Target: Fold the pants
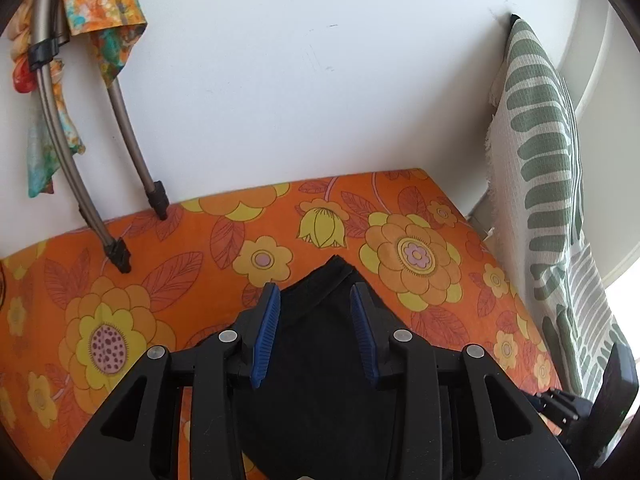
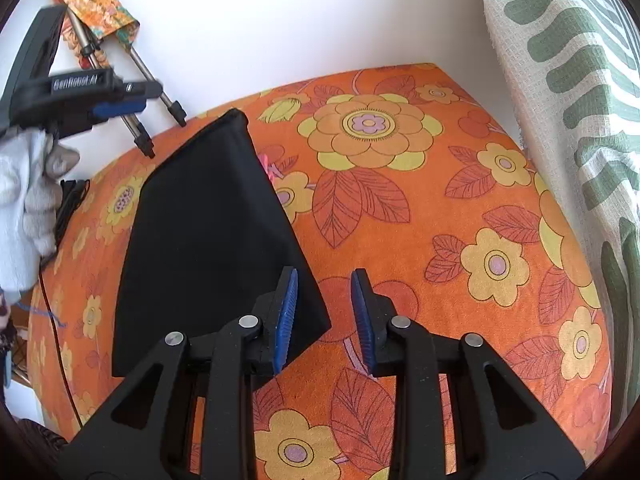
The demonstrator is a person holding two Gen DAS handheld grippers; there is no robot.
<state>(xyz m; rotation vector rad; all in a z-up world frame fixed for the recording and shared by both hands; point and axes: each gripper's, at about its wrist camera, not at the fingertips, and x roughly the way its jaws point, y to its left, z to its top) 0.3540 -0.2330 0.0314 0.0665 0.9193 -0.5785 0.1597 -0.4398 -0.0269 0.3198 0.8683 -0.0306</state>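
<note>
Through the left wrist camera, your left gripper (image 1: 314,328) hung over the black pants (image 1: 320,360), its blue pads parted a moderate way with dark cloth showing between them but neither pad pressing on it. The pants lay on the orange flowered cover (image 1: 420,256), with one corner pointing toward the white wall (image 1: 280,80) beyond. Tripod legs (image 1: 116,248) rested on the cover, well apart from the pants on the far side.

Through the right wrist camera, your right gripper (image 2: 325,316) had its pads partly spread and empty, poised just beside the near corner of the pants (image 2: 208,232), one pad over the cloth edge and the other over bare cover (image 2: 440,220). The pants lay flat as a neat dark panel, and the fold looked nearly complete. Your gloved hand (image 2: 24,200) held the left gripper (image 2: 116,100) off beyond the pants' far edge.

To finish well, you likely needed to lift both grippers straight away without dragging an edge, then check that the corners lined up.
</note>
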